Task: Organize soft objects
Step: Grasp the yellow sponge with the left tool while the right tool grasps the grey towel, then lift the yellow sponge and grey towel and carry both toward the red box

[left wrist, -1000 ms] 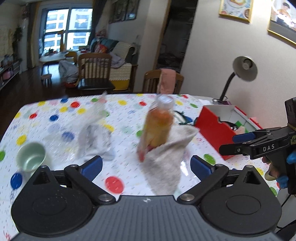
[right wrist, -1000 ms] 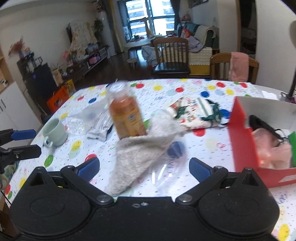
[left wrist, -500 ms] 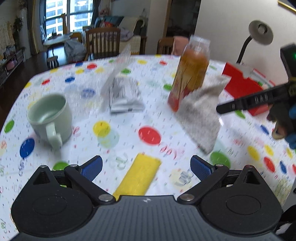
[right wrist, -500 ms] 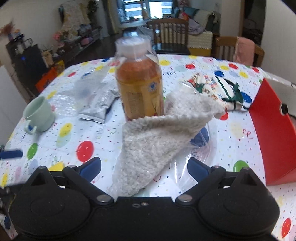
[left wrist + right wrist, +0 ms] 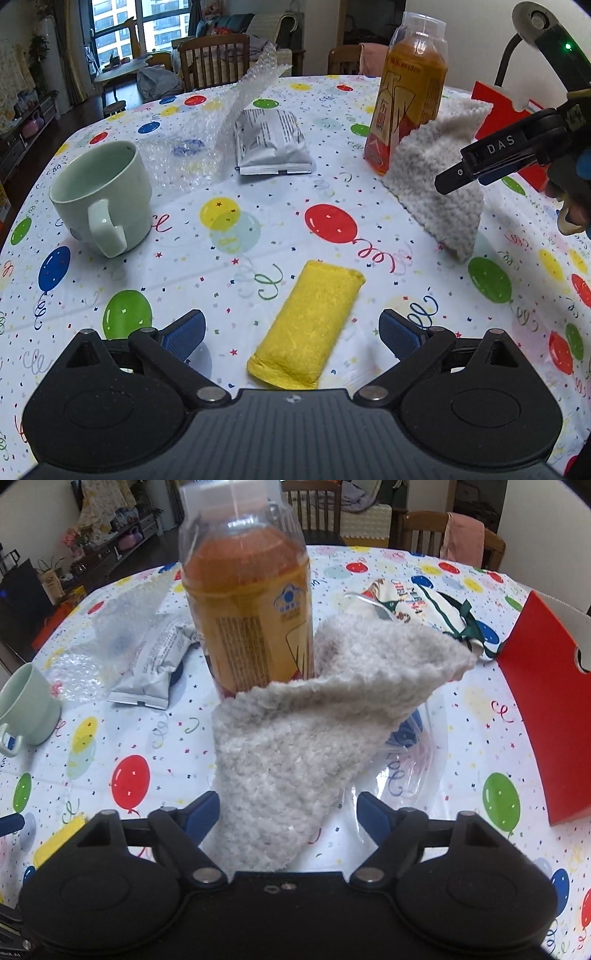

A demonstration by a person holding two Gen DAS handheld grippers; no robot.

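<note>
A yellow folded cloth (image 5: 308, 328) lies on the balloon-print table between the open jaws of my left gripper (image 5: 291, 332); its near end runs under the gripper body. A grey fluffy cloth (image 5: 295, 734) leans against an orange drink bottle (image 5: 247, 602), and its lower tip sits between the open jaws of my right gripper (image 5: 286, 812). That cloth (image 5: 436, 173) and the bottle (image 5: 408, 92) also show in the left wrist view, with the right gripper's finger (image 5: 495, 158) just over the cloth. A printed fabric pouch (image 5: 421, 605) lies behind.
A red box (image 5: 550, 716) stands at the right. A pale green mug (image 5: 103, 195), bubble wrap (image 5: 207, 140) and a silver snack packet (image 5: 271, 144) lie at the left and middle. A clear plastic bag (image 5: 406, 771) lies under the grey cloth. A desk lamp (image 5: 532, 22) stands far right.
Both grippers have dropped lower and closer to the table. The left one now straddles the yellow cloth; the right one has closed in on the grey cloth's tip. Both stay open.
</note>
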